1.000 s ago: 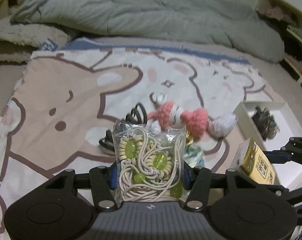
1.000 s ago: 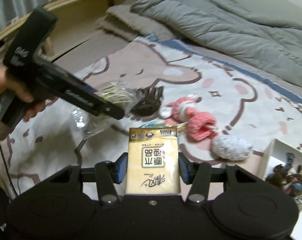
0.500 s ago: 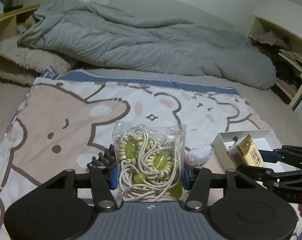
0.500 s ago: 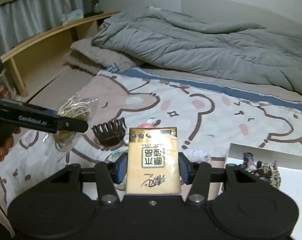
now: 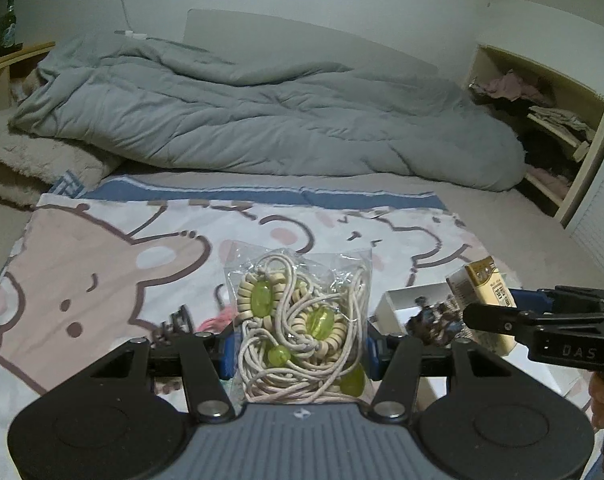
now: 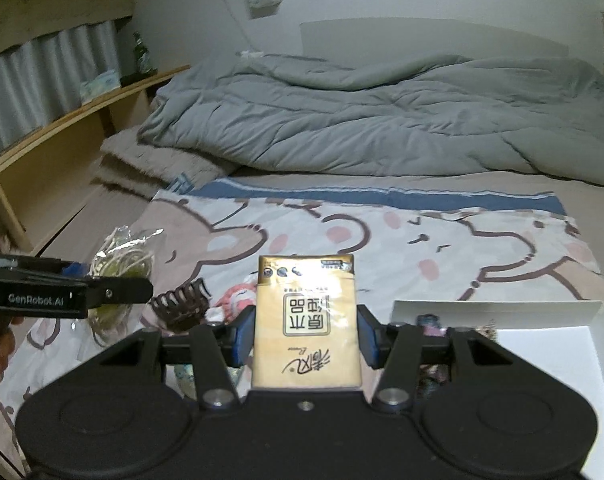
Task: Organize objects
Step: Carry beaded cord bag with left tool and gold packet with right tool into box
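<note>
Trinkets [image 6: 430,322] in white box [image 6: 558,332], beside tissue pack [image 6: 306,320].

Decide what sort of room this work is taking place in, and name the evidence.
Most likely a bedroom. A rumpled grey duvet lies across a bed, a cartoon-bear blanket is spread over the mattress, and open shelves beside it hold folded clothes.

left gripper [image 5: 297,354] with bead bag [image 5: 297,320]: raised off bed, now level | right gripper [image 6: 306,340] with tissue pack [image 6: 306,320]: lifted alongside | white box [image 6: 550,320]: closer, under pack's right
</note>
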The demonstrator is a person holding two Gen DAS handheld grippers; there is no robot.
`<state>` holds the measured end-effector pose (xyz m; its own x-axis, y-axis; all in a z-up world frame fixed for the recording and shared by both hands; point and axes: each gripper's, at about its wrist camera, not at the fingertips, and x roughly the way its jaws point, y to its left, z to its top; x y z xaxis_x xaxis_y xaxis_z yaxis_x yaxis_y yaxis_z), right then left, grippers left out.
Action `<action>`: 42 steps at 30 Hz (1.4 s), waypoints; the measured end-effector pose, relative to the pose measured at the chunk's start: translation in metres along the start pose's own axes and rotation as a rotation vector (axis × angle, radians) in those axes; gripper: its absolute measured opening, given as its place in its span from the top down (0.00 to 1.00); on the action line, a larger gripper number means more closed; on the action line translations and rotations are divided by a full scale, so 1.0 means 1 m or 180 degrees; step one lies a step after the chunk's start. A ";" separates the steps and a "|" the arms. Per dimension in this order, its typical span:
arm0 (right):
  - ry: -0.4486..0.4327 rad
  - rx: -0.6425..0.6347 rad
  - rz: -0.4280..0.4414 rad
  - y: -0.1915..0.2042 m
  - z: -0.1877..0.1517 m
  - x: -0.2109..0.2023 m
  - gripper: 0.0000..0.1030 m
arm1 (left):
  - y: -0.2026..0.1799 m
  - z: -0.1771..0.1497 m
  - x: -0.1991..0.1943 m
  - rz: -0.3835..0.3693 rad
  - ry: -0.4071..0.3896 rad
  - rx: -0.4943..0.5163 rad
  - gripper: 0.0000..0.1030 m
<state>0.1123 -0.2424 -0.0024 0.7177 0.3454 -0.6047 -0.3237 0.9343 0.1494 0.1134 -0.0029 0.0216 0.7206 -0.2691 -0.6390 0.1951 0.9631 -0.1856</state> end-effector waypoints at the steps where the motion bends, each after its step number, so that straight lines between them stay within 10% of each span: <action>1: -0.0012 0.0013 -0.0016 -0.004 0.000 -0.002 0.49 | -0.004 0.000 0.001 -0.0023 -0.0005 -0.0008 0.45; 22: 0.0021 0.0345 -0.0468 -0.092 -0.027 -0.042 0.49 | -0.110 -0.015 0.059 -0.0588 0.0305 -0.0149 0.45; 42: 0.0525 0.0507 -0.0542 -0.136 -0.072 -0.027 0.49 | -0.150 -0.064 0.119 -0.0652 0.0847 -0.0814 0.45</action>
<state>0.0931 -0.3847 -0.0626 0.6392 0.1754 -0.7488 -0.0968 0.9843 0.1479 0.1269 -0.1796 -0.0743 0.4805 -0.4801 -0.7339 0.1209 0.8651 -0.4867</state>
